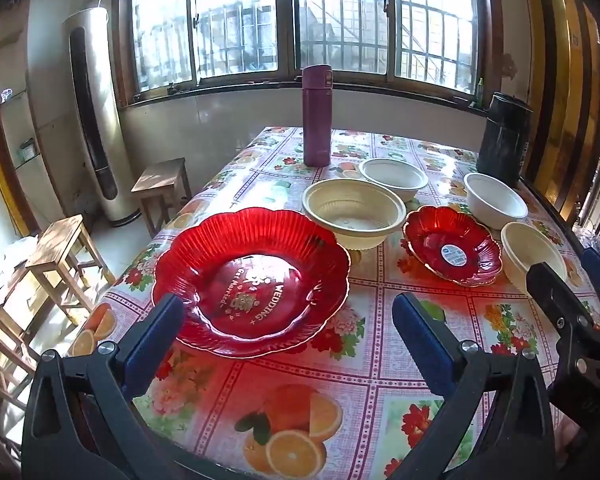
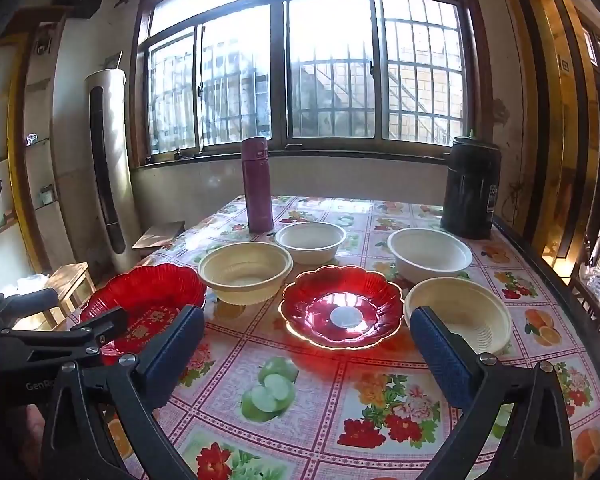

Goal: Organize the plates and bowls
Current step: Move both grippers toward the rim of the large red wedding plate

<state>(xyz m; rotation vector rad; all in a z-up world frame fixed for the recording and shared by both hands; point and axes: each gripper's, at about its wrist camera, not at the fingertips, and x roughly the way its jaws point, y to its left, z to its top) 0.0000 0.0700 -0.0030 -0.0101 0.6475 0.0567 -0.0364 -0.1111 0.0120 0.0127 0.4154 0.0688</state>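
While both jaws stand spread and empty, the large red plate reads "WEDDING" and "Get Married".

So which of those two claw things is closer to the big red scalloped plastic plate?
Left. The left gripper hovers right over the big red plate; the right gripper sits off to its right.

The large red plate, lying between the wide-spread jaws of the left gripper, bears gold lettering: "WEDDING" and "Get Married". In the right wrist view, "GenRo", cut off, stands on a black gripper body left of the jaws. The small red plate carries a round sticker, unreadable.
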